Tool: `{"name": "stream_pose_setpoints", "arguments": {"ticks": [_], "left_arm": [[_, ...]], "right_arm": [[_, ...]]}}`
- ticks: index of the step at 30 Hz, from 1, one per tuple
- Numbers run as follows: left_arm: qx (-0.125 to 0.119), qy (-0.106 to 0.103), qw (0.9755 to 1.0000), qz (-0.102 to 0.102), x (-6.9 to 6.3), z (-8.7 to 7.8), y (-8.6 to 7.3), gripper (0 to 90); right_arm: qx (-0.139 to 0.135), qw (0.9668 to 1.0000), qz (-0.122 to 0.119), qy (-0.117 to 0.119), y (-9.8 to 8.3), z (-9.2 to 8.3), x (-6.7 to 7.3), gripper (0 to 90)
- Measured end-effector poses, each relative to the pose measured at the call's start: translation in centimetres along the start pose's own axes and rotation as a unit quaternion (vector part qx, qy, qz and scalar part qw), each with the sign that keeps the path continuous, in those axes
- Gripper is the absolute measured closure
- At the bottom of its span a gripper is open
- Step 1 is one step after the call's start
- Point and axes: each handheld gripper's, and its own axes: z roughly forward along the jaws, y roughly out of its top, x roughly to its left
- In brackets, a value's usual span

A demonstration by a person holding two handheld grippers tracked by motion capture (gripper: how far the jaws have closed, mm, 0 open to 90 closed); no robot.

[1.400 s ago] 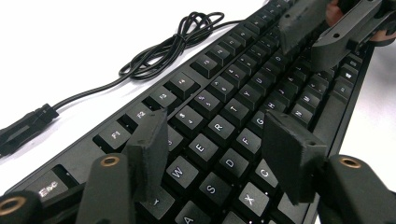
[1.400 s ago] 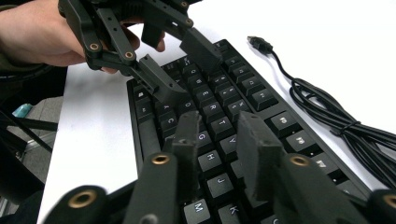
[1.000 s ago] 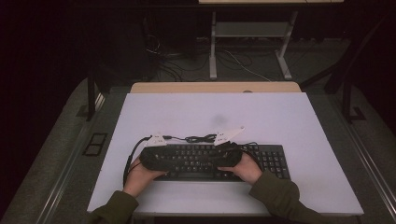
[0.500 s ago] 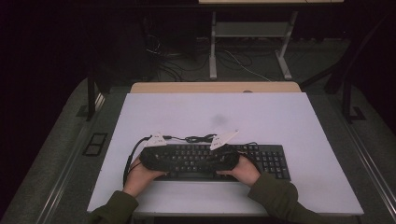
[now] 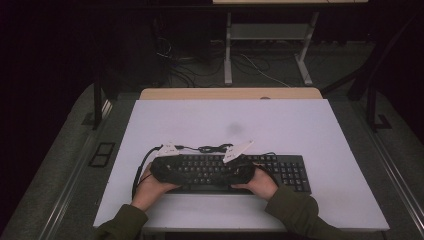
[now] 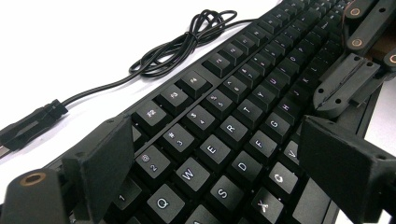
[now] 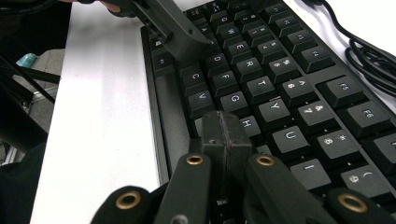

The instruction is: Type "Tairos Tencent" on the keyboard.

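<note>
A black keyboard (image 5: 235, 172) lies on the white table (image 5: 300, 130), near the table's front edge and a little left of its middle. Both grippers work over the keyboard's letter block. In the high view the left gripper (image 5: 167, 167) and right gripper (image 5: 242, 167) merge with the dark keys, so their outlines are hard to separate there; the person's hands and olive sleeves come in from below the keyboard and are cut off by the frame.

In the left gripper view, the left gripper (image 6: 210, 172) hangs just above the keyboard's left letter rows. Its jaws stand wide apart, having just been opening, and nothing is clamped between them; the keys from Q to C show in the gap. Whether the pads touch the keycaps cannot be told. The right gripper (image 6: 345, 86) enters at the upper right, its tip resting down near the K and L keys.

In the right gripper view, the right gripper (image 7: 226, 135) has its jaws pressed together with nothing between them, the tip sitting over the keys beside H; the key under it is hidden. The left gripper (image 7: 170, 30) shows farther up the keyboard, covering keys left of D.

Behind the keyboard, its black cable (image 6: 187, 42) lies bundled in loops on the table, ending in a USB plug (image 6: 28, 126) cut off by the frame edge.
</note>
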Motion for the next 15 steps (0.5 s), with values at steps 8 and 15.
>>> {"name": "stream_pose_setpoints", "arguments": {"ticks": [8,15], "left_arm": [[0.000,-0.002,1.0000,0.002,0.06,-0.05,0.01,10.3],[-0.001,-0.001,1.0000,0.005,0.11,-0.20,0.04,11.8]], "right_arm": [[0.007,1.0000,-0.006,-0.003,-0.07,0.15,0.06,89.3],[-0.005,1.0000,-0.001,-0.005,0.07,-0.23,-0.04,89.1]]}}
